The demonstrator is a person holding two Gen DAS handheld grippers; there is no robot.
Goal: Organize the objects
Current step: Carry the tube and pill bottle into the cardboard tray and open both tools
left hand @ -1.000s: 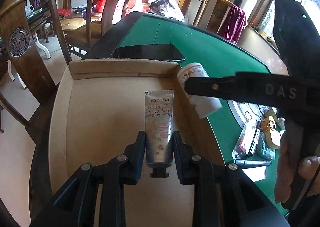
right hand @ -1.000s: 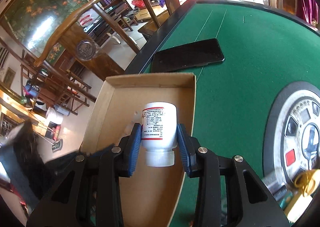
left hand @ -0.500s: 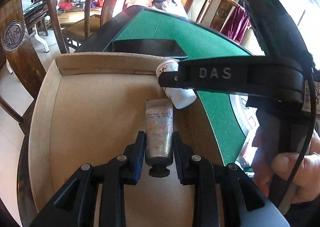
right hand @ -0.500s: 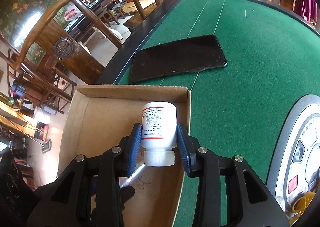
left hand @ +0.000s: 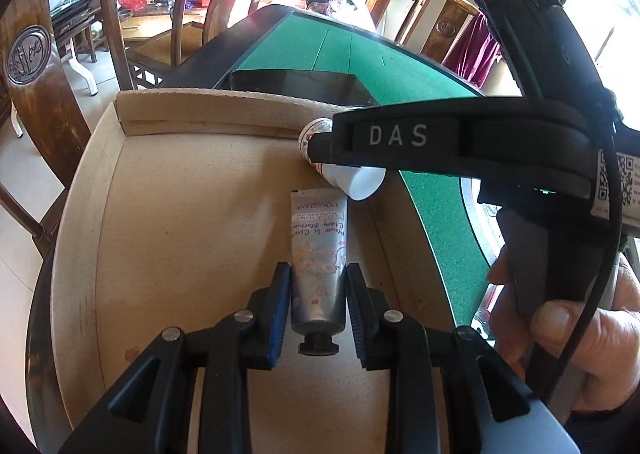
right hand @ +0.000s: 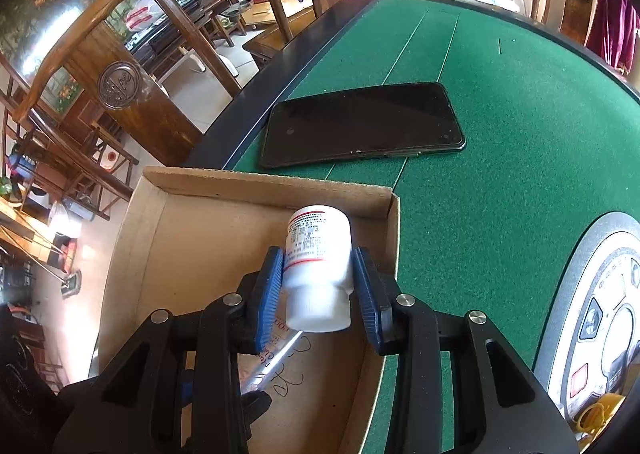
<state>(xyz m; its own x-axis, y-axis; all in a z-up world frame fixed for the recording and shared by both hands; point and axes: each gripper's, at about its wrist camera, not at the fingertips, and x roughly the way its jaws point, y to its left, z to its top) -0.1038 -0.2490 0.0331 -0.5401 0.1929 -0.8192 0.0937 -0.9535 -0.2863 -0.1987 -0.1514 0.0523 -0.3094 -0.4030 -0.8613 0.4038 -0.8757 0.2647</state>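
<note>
My left gripper (left hand: 318, 290) is shut on a hand cream tube (left hand: 319, 254) with a black cap, lying low over the floor of an open cardboard box (left hand: 192, 221). My right gripper (right hand: 318, 280) is shut on a white pill bottle (right hand: 318, 266), held inside the box (right hand: 200, 238) near its far right corner. In the left wrist view the bottle (left hand: 352, 179) shows under the right gripper's black finger, just beyond the tube's crimped end. The tube's end (right hand: 276, 358) shows below the bottle in the right wrist view.
A black phone (right hand: 360, 123) lies on the green felt table (right hand: 500, 113) just beyond the box. A grey round panel (right hand: 600, 294) sits in the table to the right. Wooden chairs (left hand: 36, 65) stand past the table's left edge.
The right gripper has carried the bottle further into the box and lower, toward the far right corner. The left gripper and tube stay low in the box, about unmoved.
</note>
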